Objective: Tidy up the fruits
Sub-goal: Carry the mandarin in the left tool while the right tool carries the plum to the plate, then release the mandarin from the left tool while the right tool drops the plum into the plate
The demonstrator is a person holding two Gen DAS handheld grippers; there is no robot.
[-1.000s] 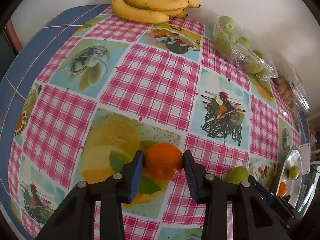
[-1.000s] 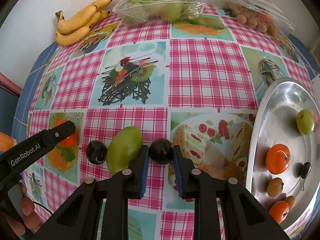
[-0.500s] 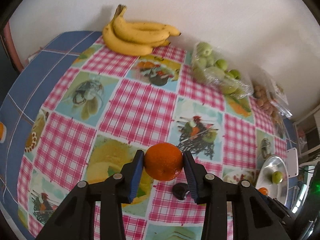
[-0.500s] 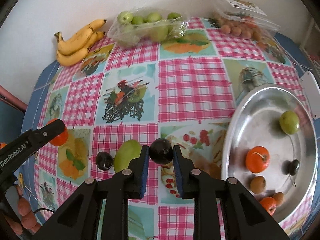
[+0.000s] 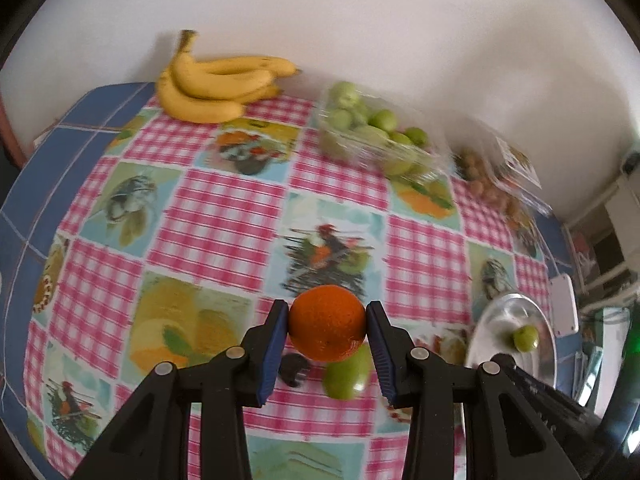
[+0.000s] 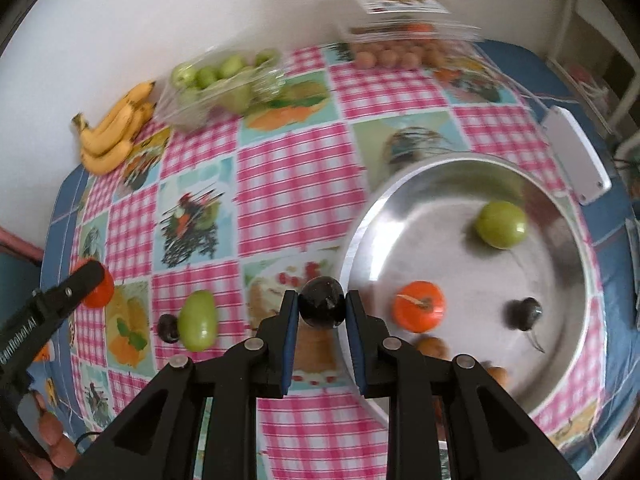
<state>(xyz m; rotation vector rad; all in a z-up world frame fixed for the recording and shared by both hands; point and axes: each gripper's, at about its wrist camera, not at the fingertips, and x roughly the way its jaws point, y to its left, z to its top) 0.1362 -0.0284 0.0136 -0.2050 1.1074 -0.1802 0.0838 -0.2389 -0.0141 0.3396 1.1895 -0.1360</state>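
The table (image 5: 224,216) has a pink checked cloth (image 6: 296,176) with a blue edge, and a white wall runs along its far side. The middle of the cloth is bare, so there is lots of room there. Bananas (image 5: 216,84), a clear box of green fruit (image 5: 376,136) and a box of small brown fruit (image 6: 400,48) sit by the wall. A round silver tray (image 6: 568,280) sits near the table's right edge, with a white block (image 6: 576,156) just beside it. The left gripper (image 5: 327,330) holds an orange (image 5: 326,328), round and bright, up off the cloth. The right gripper (image 6: 322,308) is closed on a plum (image 6: 322,306), dark and shiny, just at the tray's left rim. On the cloth a green mango (image 6: 197,326) lies touching another dark plum (image 6: 168,327). In the tray are a green apple (image 6: 500,224), a small orange fruit (image 6: 418,310), a dark fruit with a stem (image 6: 524,314) and some small brown ones. A second ago both grippers were lower, near the cloth. Now both are higher, with the same fruit in each. The held plum has come from beside the mango to the tray's rim.
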